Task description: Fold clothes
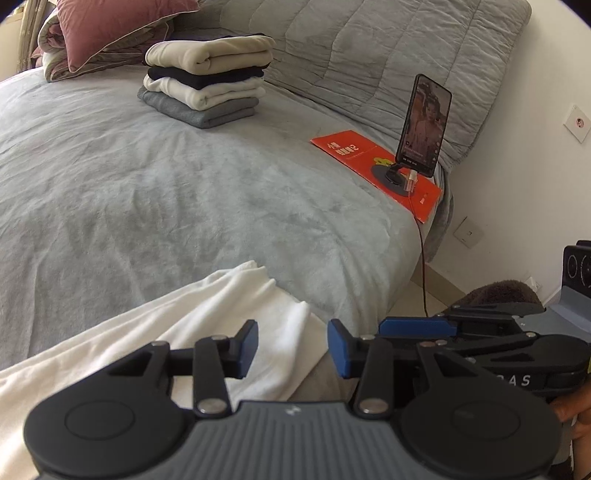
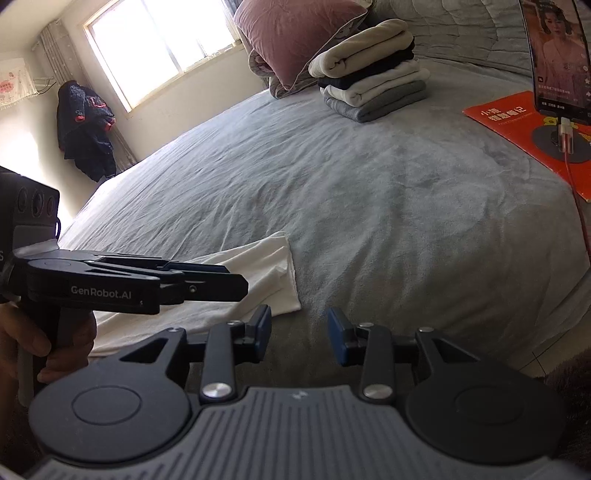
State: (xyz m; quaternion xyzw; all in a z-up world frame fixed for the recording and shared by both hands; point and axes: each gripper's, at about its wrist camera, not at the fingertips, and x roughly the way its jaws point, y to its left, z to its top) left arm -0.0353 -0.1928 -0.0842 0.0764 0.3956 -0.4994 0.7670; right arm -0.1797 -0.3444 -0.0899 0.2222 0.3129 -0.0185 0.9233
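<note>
A white garment [image 1: 221,314] lies spread at the near edge of the grey bed [image 1: 147,203]; in the right wrist view its end [image 2: 258,273] shows flat on the sheet. My left gripper [image 1: 291,347] hovers just over the garment's right edge, its blue pads apart and nothing pinched between them. My right gripper [image 2: 300,334] stands open over bare sheet, just right of the garment's corner. Each gripper shows side-on in the other's view: the right one [image 1: 388,326], and the left one [image 2: 236,282] held by a hand [image 2: 22,343].
A stack of folded clothes [image 1: 205,88] sits at the far side of the bed beside a pink pillow [image 1: 110,33]. A phone on a stand [image 1: 424,125] rests on a red booklet [image 1: 373,166] near the right edge, with a cable hanging down. A dark jacket [image 2: 85,129] hangs by the window.
</note>
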